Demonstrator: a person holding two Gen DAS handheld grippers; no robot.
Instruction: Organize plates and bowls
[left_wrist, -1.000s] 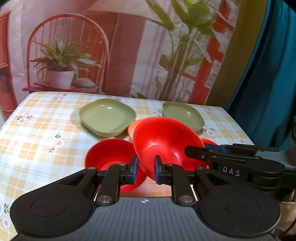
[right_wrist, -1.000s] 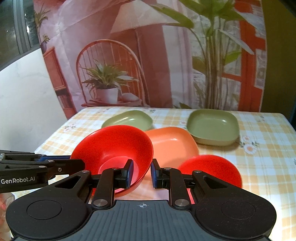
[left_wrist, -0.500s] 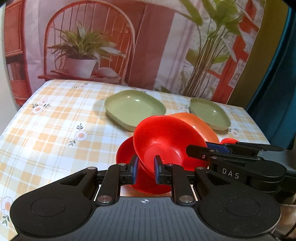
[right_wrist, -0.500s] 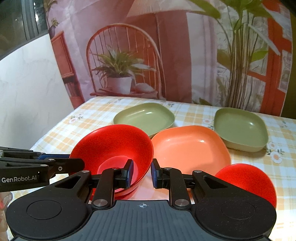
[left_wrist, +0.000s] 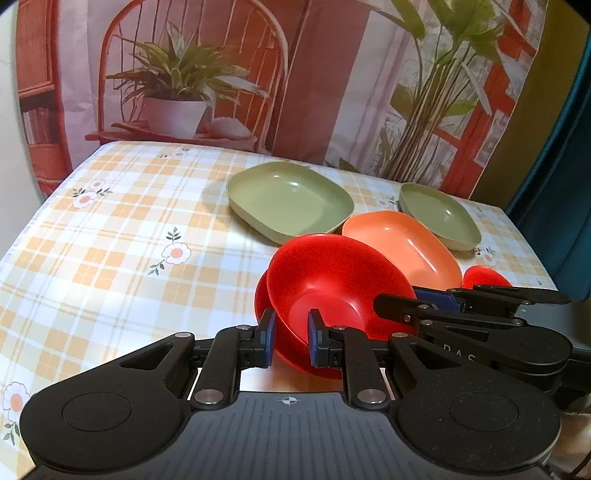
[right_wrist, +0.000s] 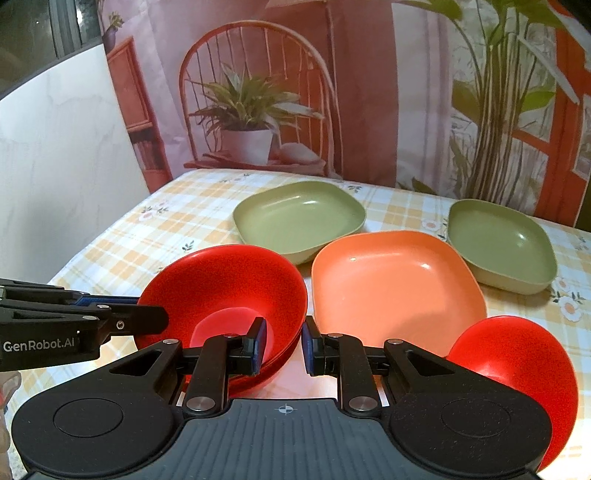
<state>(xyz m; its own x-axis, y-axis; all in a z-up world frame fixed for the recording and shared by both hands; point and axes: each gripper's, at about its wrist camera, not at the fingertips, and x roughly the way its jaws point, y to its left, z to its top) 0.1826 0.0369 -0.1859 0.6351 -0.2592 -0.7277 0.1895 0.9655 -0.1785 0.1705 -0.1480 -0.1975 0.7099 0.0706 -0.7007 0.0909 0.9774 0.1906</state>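
My left gripper (left_wrist: 290, 341) is shut on the near rim of a red bowl (left_wrist: 332, 284), tilted and resting in a second red bowl (left_wrist: 263, 291) on the table. My right gripper (right_wrist: 283, 343) is shut on the right rim of the same bowl (right_wrist: 229, 288); the left gripper's fingers (right_wrist: 110, 319) reach it from the left. A third red bowl (right_wrist: 517, 373) sits at the near right. An orange plate (right_wrist: 395, 291) lies in the middle, with two green plates (right_wrist: 299, 219) (right_wrist: 502, 243) behind it.
The table has a yellow checked cloth (left_wrist: 110, 240) with flowers. A printed backdrop (right_wrist: 258, 92) hangs behind the table's far edge. A white wall (right_wrist: 55, 166) is on the left and a teal curtain (left_wrist: 554, 166) on the right.
Both grippers have carried the tilted red bowl to the left and down into the second red bowl. The cameras have dropped and moved closer to the table.
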